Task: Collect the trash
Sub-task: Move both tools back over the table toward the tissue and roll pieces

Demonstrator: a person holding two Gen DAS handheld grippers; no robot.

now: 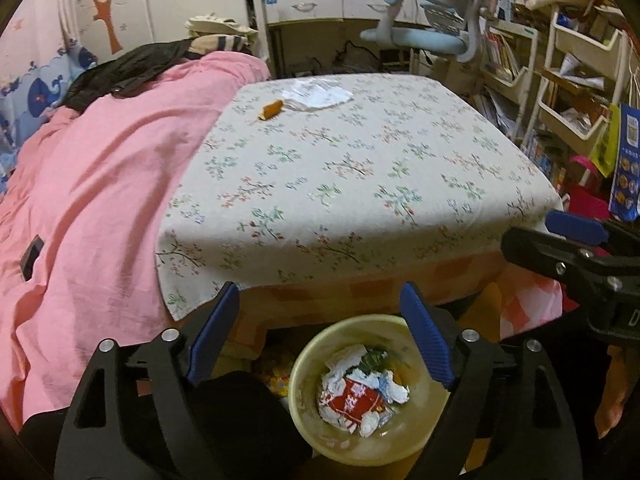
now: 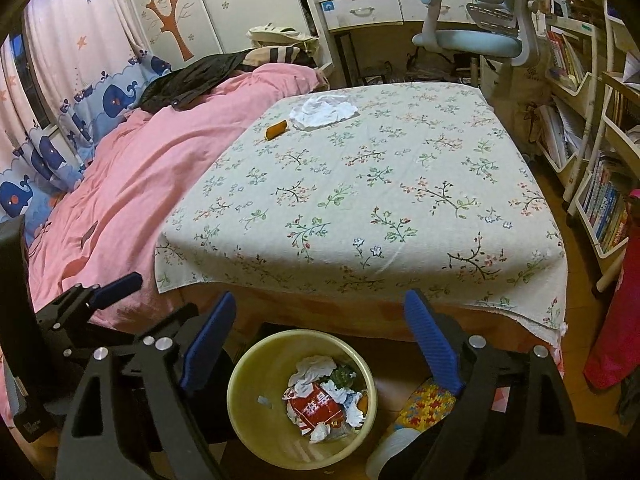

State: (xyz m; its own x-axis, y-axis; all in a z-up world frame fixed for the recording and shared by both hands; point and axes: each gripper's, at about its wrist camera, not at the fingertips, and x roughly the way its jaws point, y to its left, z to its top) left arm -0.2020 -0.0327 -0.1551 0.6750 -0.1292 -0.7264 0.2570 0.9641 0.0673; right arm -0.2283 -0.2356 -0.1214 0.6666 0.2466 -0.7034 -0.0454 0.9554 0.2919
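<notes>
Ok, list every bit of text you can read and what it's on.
"D", cut off by the frame edge: on the right gripper, on its body.
Red wrapper in the bin: big white characters, too crumpled to read.
Blue poster: code square and print, too small.
Book spines: too small.
Left gripper, on its body: white print, blurred.

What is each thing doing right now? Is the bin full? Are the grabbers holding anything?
Left gripper: open, empty.
Right gripper: open, empty.
Bin: upright, trash covering its bottom.
White crumpled paper: lying on the cloth, uncollected.
Orange wrapper: lying beside it, uncollected.
</notes>
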